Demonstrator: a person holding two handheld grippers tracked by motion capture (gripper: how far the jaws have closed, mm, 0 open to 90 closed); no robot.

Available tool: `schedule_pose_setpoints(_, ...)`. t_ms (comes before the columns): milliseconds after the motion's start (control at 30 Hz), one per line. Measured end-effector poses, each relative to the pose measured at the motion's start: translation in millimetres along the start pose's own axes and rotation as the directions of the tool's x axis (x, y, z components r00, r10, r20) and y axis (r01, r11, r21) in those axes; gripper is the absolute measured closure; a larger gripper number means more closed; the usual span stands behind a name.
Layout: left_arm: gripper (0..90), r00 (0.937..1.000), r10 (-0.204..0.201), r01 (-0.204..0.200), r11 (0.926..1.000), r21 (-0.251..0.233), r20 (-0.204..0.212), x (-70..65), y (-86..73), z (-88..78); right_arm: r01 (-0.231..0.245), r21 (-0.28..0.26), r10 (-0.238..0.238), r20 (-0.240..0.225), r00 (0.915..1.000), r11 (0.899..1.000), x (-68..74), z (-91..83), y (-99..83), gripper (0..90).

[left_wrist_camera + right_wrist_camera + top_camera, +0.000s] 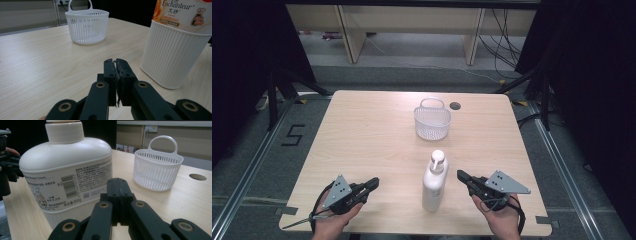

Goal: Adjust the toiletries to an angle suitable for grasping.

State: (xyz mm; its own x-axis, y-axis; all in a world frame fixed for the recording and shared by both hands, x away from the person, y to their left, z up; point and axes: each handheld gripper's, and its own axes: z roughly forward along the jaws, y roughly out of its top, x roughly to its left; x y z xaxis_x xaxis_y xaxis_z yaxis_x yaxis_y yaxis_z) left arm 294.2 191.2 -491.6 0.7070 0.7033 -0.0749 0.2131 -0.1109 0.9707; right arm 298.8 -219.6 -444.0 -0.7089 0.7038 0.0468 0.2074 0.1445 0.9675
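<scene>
A white shower-cream bottle (435,182) stands upright near the table's front edge, between the two grippers. Its ribbed base (172,57) rises at the right of the left gripper view, and its labelled back (67,177) looms close in the right gripper view. A white slatted basket (432,120) with a loop handle sits farther back at the centre; it is the same basket (87,25) (157,168) beyond both pairs of jaws. My left gripper (373,183) is left of the bottle, jaws shut with nothing in them (116,66). My right gripper (460,175) is right of it, shut and empty (117,186).
The wooden table (362,135) has a round cable hole (455,106) right of the basket. Dark curtains flank the table, and cables lie on the floor behind it.
</scene>
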Motion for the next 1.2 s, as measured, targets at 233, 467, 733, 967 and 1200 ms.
schedule_pose_setpoints(233,84.9,0.9997,-0.006,0.006,1.0,0.007,0.025,-2.7,1.6,1.0,-0.007,0.01,0.008,-0.007,0.9999,1.0,2.9,1.0,1.4,90.0)
schedule_pose_setpoints(467,84.3,1.0,-0.003,0.002,0.9995,0.032,0.006,0.5,-5.1,0.6,0.008,-0.007,-0.009,-0.047,0.9989,1.0,5.1,9.1,7.2,90.0)
schedule_pose_setpoints(733,83.7,0.9999,-0.007,0.007,0.999,0.045,-0.009,4.5,-8.3,-1.3,0.016,0.005,-0.016,-0.051,0.9986,1.0,5.7,14.2,12.1,90.0)
schedule_pose_setpoints(967,82.8,0.9998,-0.011,0.012,0.9984,0.056,-0.015,6.4,-11.7,-1.8,0.018,0.009,-0.017,-0.069,0.9975,1.0,4.3,18.7,13.3,90.0)
schedule_pose_setpoints(1200,82.4,1.0,-0.005,0.005,0.9991,0.041,0.007,3.5,-9.3,0.4,0.05,-0.009,-0.05,-0.06,0.997,0.999,-0.8,22.4,14.5,90.0)
